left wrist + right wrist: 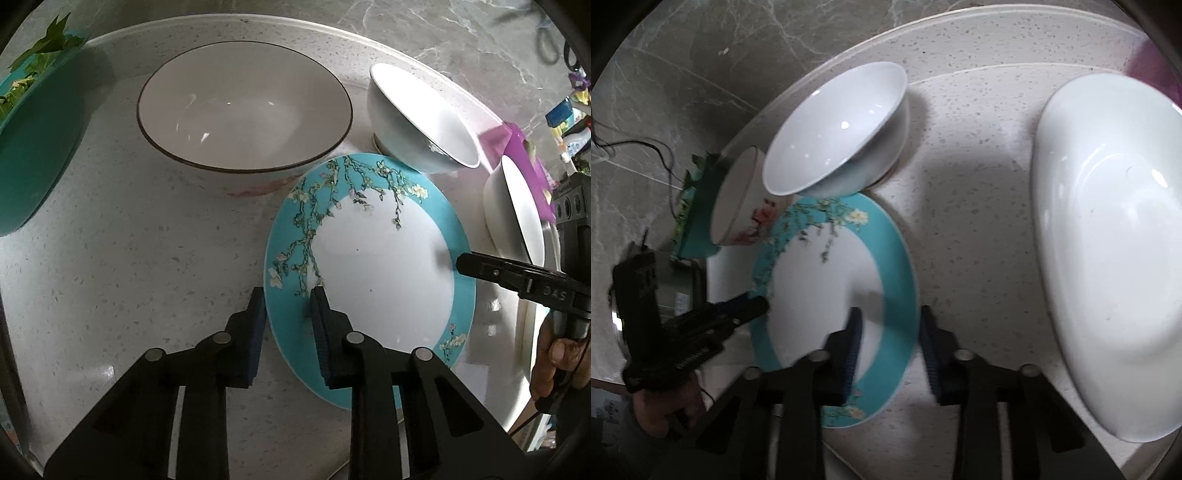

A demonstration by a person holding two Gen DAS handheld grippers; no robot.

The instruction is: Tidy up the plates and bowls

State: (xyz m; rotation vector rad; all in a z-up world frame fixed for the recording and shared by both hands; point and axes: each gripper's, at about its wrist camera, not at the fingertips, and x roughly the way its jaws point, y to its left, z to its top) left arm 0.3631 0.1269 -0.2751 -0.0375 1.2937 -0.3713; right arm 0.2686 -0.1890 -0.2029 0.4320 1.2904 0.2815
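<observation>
While both grippers stand open astride the blossom plate, its rim lies between the left gripper fingers and the right gripper fingers. Ahead of the left: dark-rimmed bowl, nothing inside; small white bowl, tipped, nothing inside, leaning on the plate.

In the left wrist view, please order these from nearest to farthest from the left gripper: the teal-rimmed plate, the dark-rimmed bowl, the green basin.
1. teal-rimmed plate: its rim sits between the open fingers of the left gripper.
2. dark-rimmed bowl: straight ahead, behind the plate.
3. green basin: far left edge.

Teal-rimmed plate beside bowls
</observation>
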